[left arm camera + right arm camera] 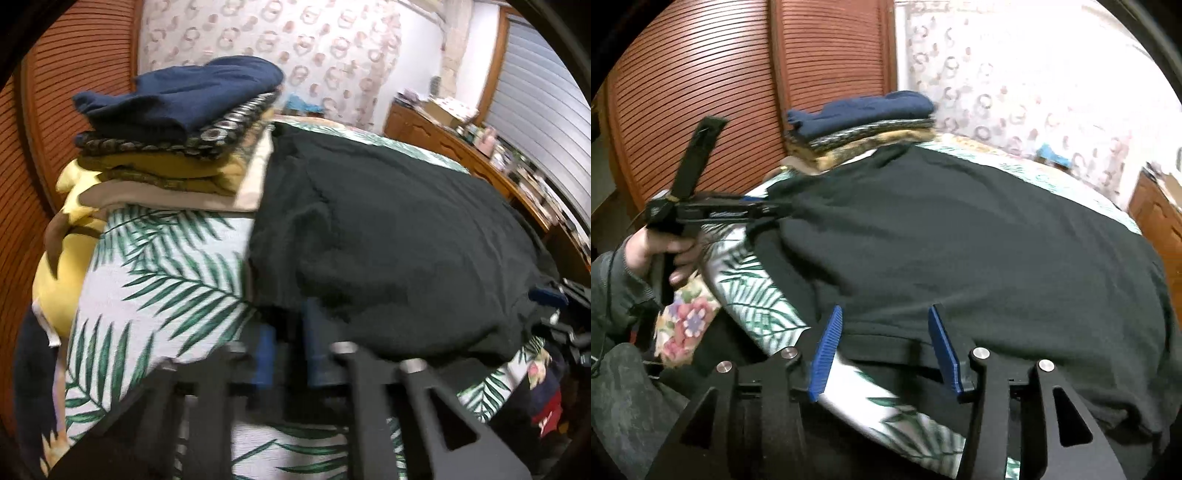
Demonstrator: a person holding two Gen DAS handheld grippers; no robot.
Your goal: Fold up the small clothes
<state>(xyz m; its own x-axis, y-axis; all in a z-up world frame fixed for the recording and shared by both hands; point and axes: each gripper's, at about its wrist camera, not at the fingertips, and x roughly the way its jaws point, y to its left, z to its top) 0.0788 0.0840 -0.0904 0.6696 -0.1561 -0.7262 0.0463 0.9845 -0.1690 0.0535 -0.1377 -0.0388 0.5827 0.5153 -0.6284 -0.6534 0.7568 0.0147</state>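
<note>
A dark green garment [960, 251] lies spread over a bed with a palm-leaf cover [155, 280]; it also shows in the left wrist view [388, 240]. My left gripper [291, 332] has its blue fingers [319, 354] close together under the garment's near edge, gripping the cloth; in the right wrist view it [775, 212] holds the garment's left edge. My right gripper [886, 332] is open, its blue fingers [827, 350] either side of the garment's near hem, holding nothing.
A stack of folded clothes [177, 129] topped by a navy piece sits at the bed's far left, also in the right wrist view [864, 125]. A wooden louvred door [701, 92] stands behind. A cluttered wooden dresser [480, 155] runs along the right.
</note>
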